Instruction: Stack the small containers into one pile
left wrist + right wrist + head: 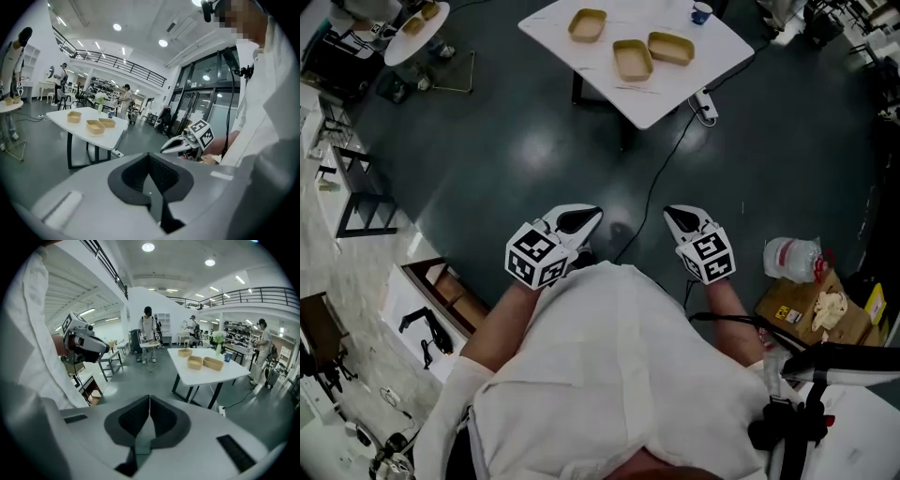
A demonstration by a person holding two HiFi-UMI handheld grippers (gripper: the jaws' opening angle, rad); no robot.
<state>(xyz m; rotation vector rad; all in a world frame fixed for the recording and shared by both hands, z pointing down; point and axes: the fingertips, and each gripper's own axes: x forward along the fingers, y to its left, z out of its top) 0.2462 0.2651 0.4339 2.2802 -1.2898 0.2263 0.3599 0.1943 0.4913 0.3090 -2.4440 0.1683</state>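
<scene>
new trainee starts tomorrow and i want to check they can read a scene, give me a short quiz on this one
1. How many small containers sit on the white table? A) two B) three C) five
2. True or false: the left gripper and the right gripper are both shut and empty.
3. Has any container been stacked into another yet?

Key
1. B
2. True. Both are held close to the person's body, away from the table.
3. No, each one sits on the table by itself.
</scene>
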